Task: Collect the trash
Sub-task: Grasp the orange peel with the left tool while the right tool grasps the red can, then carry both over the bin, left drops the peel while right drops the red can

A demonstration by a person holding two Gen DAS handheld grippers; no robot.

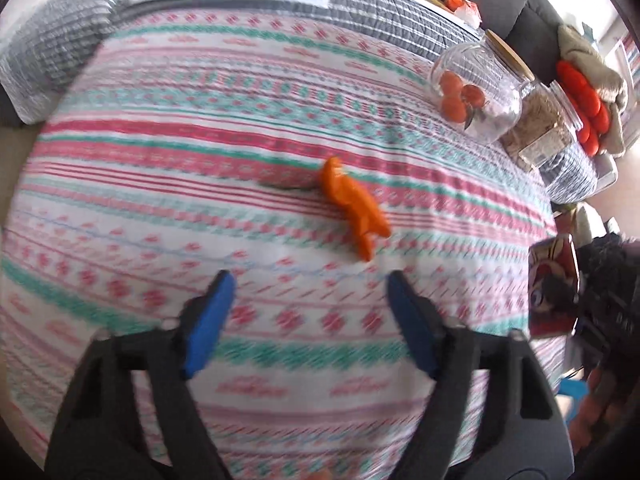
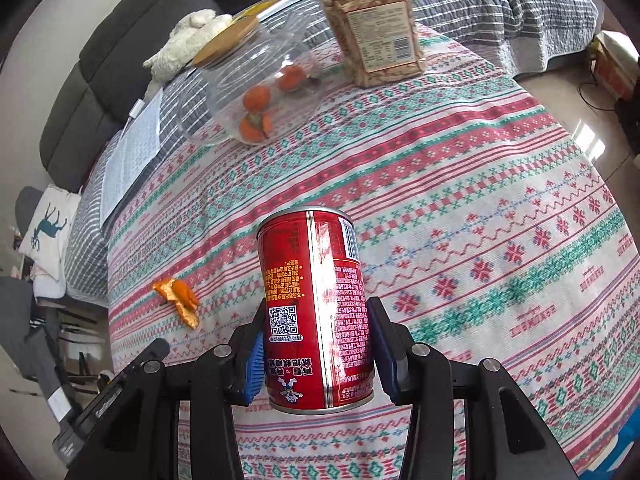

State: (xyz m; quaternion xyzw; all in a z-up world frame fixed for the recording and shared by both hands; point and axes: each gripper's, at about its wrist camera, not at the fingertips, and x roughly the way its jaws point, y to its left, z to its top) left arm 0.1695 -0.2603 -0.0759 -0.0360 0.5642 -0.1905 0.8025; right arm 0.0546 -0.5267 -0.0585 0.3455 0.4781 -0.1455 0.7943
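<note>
A red printed metal can [image 2: 316, 312] is clamped upside down between the right gripper [image 2: 318, 354] pads. The left gripper [image 1: 308, 280] is held wide apart, empty, just short of a curled orange peel [image 1: 354, 210] lying mid-table on the patterned tablecloth [image 1: 160, 160].

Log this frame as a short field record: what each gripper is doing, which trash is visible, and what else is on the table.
left gripper: open, empty, above the cloth just short of the orange peel
right gripper: shut on the red can, held clear of the tablecloth
trash left on table: orange peel
other items: glass jar with wooden lid, holding small oranges; snack jar; printed paper
</note>
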